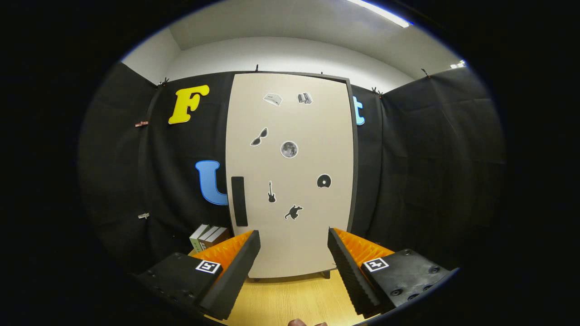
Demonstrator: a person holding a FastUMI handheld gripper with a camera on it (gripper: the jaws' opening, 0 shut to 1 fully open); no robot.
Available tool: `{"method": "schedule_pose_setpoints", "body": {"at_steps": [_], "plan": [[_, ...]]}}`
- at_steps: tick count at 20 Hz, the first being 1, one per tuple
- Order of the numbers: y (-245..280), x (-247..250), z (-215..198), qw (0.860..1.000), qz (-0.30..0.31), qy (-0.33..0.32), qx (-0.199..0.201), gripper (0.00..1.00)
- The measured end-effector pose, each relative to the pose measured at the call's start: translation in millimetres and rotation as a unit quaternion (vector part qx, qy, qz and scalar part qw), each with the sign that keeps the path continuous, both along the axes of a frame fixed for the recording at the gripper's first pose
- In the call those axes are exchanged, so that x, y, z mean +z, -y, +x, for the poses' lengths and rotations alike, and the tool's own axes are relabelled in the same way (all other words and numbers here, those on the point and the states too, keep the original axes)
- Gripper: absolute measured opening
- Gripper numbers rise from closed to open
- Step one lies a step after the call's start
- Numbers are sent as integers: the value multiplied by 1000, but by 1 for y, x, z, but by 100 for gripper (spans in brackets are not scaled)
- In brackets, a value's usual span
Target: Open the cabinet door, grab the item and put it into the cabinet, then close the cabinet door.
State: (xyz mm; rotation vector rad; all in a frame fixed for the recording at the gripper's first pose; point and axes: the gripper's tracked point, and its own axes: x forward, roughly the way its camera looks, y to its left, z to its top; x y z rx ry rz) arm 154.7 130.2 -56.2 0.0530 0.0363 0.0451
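Gripper [293, 246] wide open, empty; upright door handle [239, 201] ahead, left, on closed cabinet door [290, 181].

the left tong's finger [235, 258] hides part of the boxes [207, 236] beside the cabinet [290, 136].

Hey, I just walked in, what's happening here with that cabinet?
A person is holding a gripper with its fingers open and nothing between them, aimed at a tall cabinet standing on a wooden table. The cabinet door is shut, with its dark handle just beyond the left finger. A few boxes sit on the table beside the cabinet, on the handle's side. Nothing has been picked up or opened yet.
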Motion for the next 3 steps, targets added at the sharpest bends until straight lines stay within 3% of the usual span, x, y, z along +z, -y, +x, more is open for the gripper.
{"method": "schedule_pose_setpoints", "body": {"at_steps": [3], "plan": [[-2, 1, -2, 1000, -3, 2, 2, 98]]}}
